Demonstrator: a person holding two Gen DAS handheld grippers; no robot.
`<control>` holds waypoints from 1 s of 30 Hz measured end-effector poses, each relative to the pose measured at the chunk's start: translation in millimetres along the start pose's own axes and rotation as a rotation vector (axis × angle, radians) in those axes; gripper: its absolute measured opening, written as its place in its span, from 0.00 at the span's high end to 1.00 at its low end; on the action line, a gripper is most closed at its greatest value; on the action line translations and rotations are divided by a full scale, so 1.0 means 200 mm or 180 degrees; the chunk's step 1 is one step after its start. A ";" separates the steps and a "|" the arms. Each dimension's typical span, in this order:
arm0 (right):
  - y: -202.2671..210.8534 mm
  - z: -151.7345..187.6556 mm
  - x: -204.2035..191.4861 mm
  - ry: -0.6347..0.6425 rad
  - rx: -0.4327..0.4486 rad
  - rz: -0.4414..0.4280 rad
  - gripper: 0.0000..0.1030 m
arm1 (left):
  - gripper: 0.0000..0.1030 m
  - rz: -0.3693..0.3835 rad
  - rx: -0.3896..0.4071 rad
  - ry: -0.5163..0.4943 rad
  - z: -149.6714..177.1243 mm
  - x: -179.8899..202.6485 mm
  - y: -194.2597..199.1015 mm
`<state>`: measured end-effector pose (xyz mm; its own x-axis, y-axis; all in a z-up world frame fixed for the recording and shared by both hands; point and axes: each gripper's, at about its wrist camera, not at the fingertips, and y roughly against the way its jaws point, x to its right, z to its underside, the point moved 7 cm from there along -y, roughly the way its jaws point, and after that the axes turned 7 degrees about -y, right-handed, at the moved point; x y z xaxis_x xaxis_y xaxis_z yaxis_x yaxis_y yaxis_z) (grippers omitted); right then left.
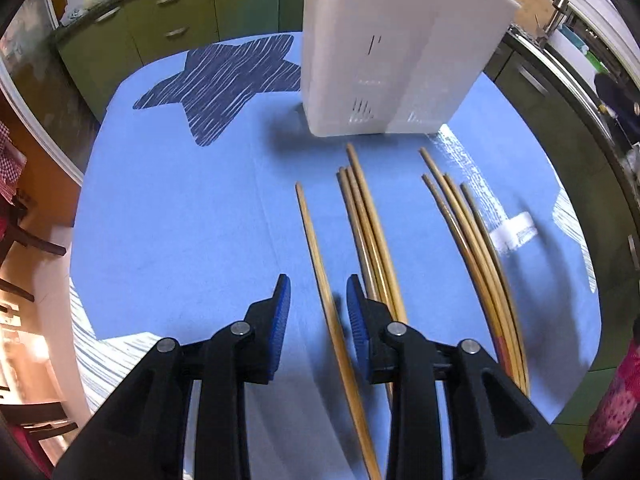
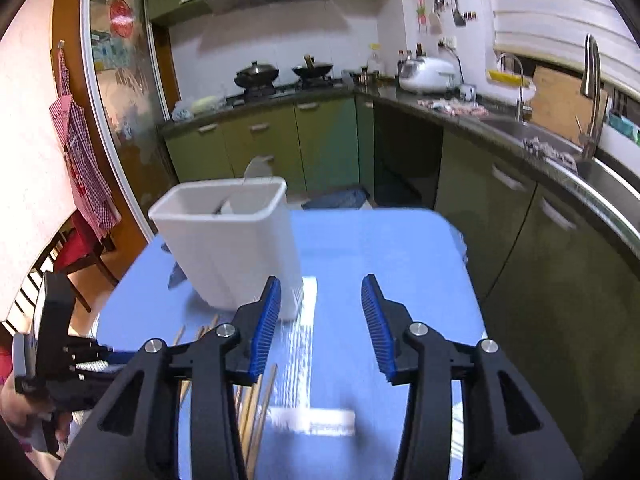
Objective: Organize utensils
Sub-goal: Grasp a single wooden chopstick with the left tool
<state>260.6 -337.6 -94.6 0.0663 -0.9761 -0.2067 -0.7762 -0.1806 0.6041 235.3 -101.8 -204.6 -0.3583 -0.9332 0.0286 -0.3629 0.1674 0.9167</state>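
Note:
Several wooden chopsticks lie on the blue tablecloth [image 1: 180, 220]. A single chopstick [image 1: 320, 264] runs between the fingers of my left gripper [image 1: 318, 292], which is open just above it. A bundle [image 1: 370, 224] lies to its right and another bundle [image 1: 476, 248] further right. A white utensil holder [image 1: 384, 52] stands beyond them; in the right wrist view the holder [image 2: 232, 248] has a utensil inside. My right gripper [image 2: 320, 300] is open and empty, raised above the table to the right of the holder. Chopstick ends [image 2: 256, 404] show beneath it.
Green kitchen cabinets [image 2: 280, 140] and a counter with a sink [image 2: 540, 136] surround the table. A dark star pattern [image 1: 224, 80] marks the cloth at the far left. My left gripper's body [image 2: 60, 360] shows at the left in the right wrist view.

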 end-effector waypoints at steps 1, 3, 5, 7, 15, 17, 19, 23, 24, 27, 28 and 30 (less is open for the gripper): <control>-0.01 0.03 0.01 -0.0005 -0.0040 0.0012 0.59 | 0.74 -0.0015 -0.0005 0.0001 -0.01 0.00 0.00; -0.04 0.06 0.03 -0.0014 -0.0106 0.0013 0.59 | 0.78 -0.0032 -0.0051 0.0003 -0.01 0.01 -0.02; -0.05 0.08 0.04 -0.0014 -0.0151 0.0018 0.59 | 0.79 -0.0026 -0.0124 0.0033 -0.01 0.02 -0.05; -0.05 0.10 0.04 -0.0010 -0.0178 0.0022 0.58 | 0.82 -0.0048 -0.0180 0.0057 -0.02 0.01 -0.07; -0.12 0.15 -0.02 0.0125 -0.0431 0.0031 0.58 | 0.92 -0.0070 -0.0201 0.0089 -0.02 0.00 -0.10; -0.17 0.21 -0.04 0.0158 -0.0616 0.0006 0.58 | 0.93 -0.0052 -0.0158 0.0126 -0.02 -0.01 -0.10; -0.22 0.26 -0.05 0.0191 -0.0751 0.0030 0.58 | 0.93 -0.0052 -0.0070 0.0140 -0.03 -0.03 -0.08; -0.31 0.39 -0.08 0.0276 -0.1045 0.0032 0.58 | 0.93 -0.0062 0.0144 0.0154 -0.06 -0.06 0.02; -0.34 0.42 -0.09 0.0300 -0.1111 0.0029 0.58 | 0.93 -0.0061 0.0187 0.0152 -0.06 -0.06 0.05; -0.41 0.49 -0.13 0.0358 -0.1283 0.0048 0.63 | 0.94 -0.0078 0.0345 0.0141 -0.08 -0.07 0.13; -0.43 0.51 -0.14 0.0364 -0.1323 0.0042 0.65 | 0.94 -0.0094 0.0412 0.0127 -0.09 -0.07 0.16; -0.44 0.53 -0.15 0.0359 -0.1359 0.0034 0.69 | 0.94 -0.0118 0.0535 0.0104 -0.10 -0.07 0.23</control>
<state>261.1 -278.8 -223.1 0.1461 -0.9810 -0.1277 -0.4502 -0.1809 0.8744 240.5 -86.9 -155.3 -0.3147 -0.9491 0.0116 -0.5151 0.1810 0.8378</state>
